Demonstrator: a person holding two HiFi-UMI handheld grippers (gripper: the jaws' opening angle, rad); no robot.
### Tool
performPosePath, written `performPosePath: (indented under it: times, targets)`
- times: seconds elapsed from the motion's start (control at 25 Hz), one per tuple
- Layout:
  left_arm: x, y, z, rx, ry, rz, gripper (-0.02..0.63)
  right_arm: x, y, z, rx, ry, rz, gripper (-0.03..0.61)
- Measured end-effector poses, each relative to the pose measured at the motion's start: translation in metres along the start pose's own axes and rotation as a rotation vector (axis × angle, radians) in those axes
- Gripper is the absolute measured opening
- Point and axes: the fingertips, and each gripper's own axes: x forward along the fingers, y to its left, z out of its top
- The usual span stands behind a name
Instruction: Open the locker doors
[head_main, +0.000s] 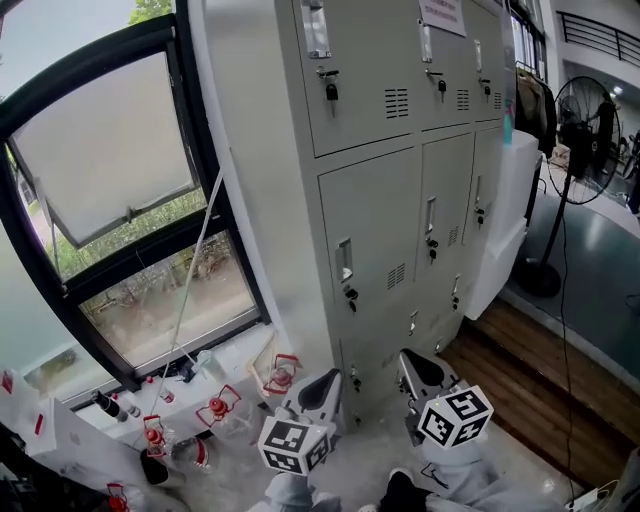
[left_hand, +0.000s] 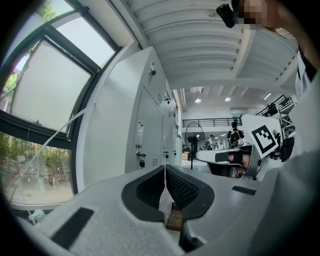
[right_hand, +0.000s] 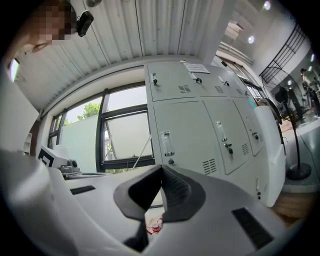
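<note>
A tall grey bank of lockers (head_main: 400, 150) stands in front of me with every door closed. Each door has a slim handle and a hanging key, as on the middle left door (head_main: 372, 240). My left gripper (head_main: 322, 385) is low in the head view, below that door and apart from it, its jaws shut on nothing. My right gripper (head_main: 413, 362) hovers beside it, also shut and empty. The left gripper view has shut pads (left_hand: 165, 170) with the lockers (left_hand: 145, 130) off to the left. The right gripper view has shut pads (right_hand: 161, 170) under the locker doors (right_hand: 195, 130).
A large dark-framed window (head_main: 110, 200) fills the left. Several bottles and red-clipped jars (head_main: 215, 410) lie on the sill and floor below it. A white cabinet (head_main: 515, 210) adjoins the lockers on the right, with a standing fan (head_main: 590, 110) on the wooden floor (head_main: 520, 370).
</note>
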Motion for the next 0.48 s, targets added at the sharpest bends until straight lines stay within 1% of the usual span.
performPosePath:
  times: [0.16,0.48]
  targets:
    - [0.013,0.014,0.023,0.013,-0.045,0.039,0.012,0.024,0.0,0.026,-0.026,-0.052,0.05,0.0]
    - [0.037,0.024,0.059,0.063,-0.11,0.084,0.012,0.05,-0.009,0.059,-0.049,-0.106,0.131,0.002]
